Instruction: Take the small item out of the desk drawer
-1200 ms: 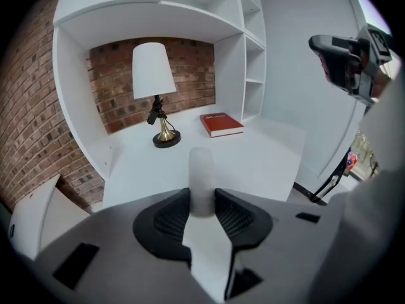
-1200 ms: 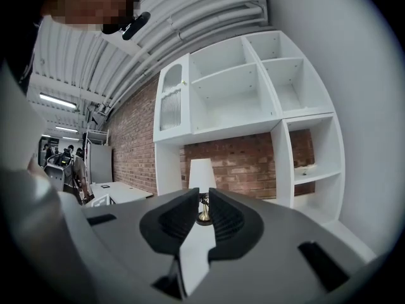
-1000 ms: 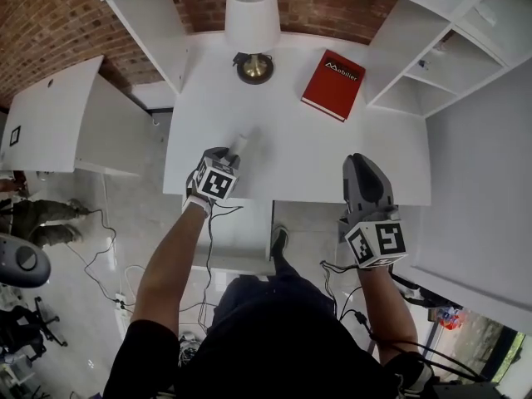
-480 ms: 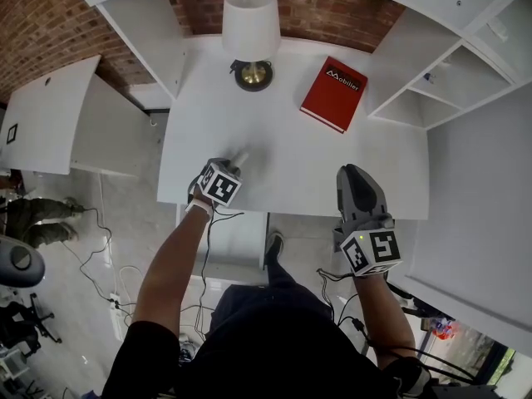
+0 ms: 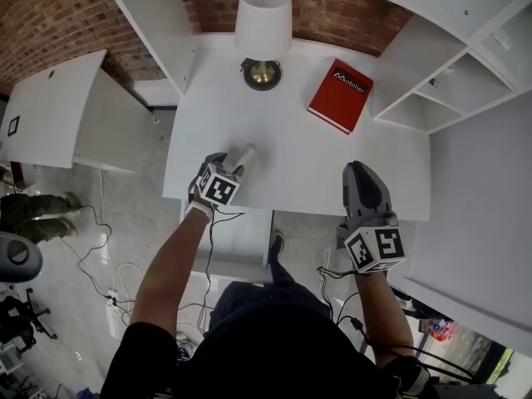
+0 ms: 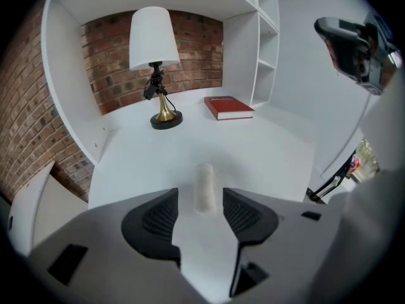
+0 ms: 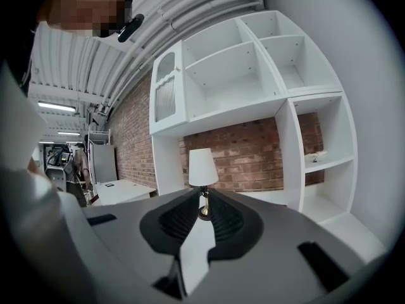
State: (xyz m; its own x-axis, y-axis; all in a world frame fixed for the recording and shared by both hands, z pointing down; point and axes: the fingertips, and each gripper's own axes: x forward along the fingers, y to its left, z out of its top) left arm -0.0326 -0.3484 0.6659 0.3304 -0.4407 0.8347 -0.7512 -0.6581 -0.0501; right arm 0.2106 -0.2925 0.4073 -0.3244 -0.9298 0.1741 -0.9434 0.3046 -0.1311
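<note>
My L gripper (image 6: 200,201): jaws opening, the small white cylinder (image 6: 204,185) lying on the counter (image 6: 266,151) between the tips, pads clear of it. Head view hides that gap behind the marker cube (image 5: 219,186). R gripper (image 7: 204,217): jaws look together, empty, tho a thin slit shows; only head view puts it at the counter's front edge. Farther back: lamp (image 6: 155,62), red book (image 6: 228,106).

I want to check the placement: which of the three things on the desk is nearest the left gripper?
The white cylinder, lying between the left gripper's opening jaws; lamp and book are far behind.
</note>
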